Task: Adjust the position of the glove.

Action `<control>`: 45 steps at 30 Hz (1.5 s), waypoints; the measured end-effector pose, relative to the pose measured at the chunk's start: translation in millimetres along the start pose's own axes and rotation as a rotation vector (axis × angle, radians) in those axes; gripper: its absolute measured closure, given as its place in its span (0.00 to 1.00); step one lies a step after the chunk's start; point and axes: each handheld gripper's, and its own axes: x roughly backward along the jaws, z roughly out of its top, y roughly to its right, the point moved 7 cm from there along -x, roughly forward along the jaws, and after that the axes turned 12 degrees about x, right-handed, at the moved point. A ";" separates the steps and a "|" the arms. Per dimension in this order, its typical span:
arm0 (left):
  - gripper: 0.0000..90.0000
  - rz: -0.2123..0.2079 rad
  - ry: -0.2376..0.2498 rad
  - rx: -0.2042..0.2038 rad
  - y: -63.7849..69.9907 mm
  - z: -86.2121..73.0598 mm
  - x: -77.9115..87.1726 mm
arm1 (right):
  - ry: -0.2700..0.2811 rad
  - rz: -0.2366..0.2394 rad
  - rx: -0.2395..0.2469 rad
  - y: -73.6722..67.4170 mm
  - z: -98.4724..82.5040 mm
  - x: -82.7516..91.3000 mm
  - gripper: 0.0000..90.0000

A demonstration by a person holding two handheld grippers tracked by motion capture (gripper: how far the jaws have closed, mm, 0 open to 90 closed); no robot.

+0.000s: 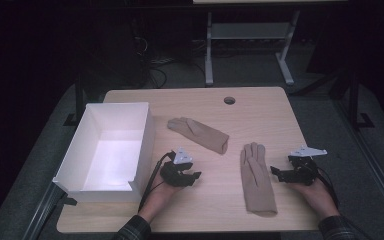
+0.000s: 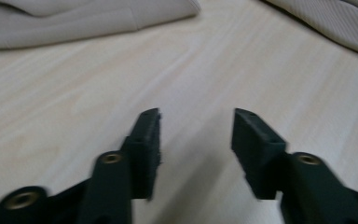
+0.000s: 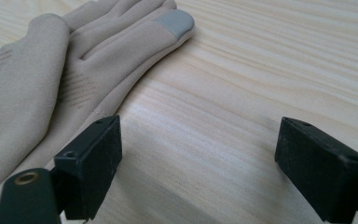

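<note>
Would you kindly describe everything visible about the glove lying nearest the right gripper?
The glove is beige, of a soft, suede-like fabric, with faint stitched ribs on its back. It lies flat on the wooden table, fingers pointing away from the person, cuff towards the near edge. In the right gripper view one fingertip bears a grey patch. It is empty and smooth, not crumpled. The right gripper sits just beside it with jaws open; nothing holds the glove.

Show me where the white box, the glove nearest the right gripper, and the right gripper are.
white box [image 1: 141, 137], high view, on its right wall.
near glove [image 1: 256, 177], high view, on its palm.
right gripper [image 3: 198, 156], right gripper view, midway between its open fingertips.
</note>
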 end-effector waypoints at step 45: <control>1.00 -0.088 -0.064 0.027 -6.8 78.7 -93.2 | -0.003 0.001 -0.006 -0.4 -0.2 0.1 0.16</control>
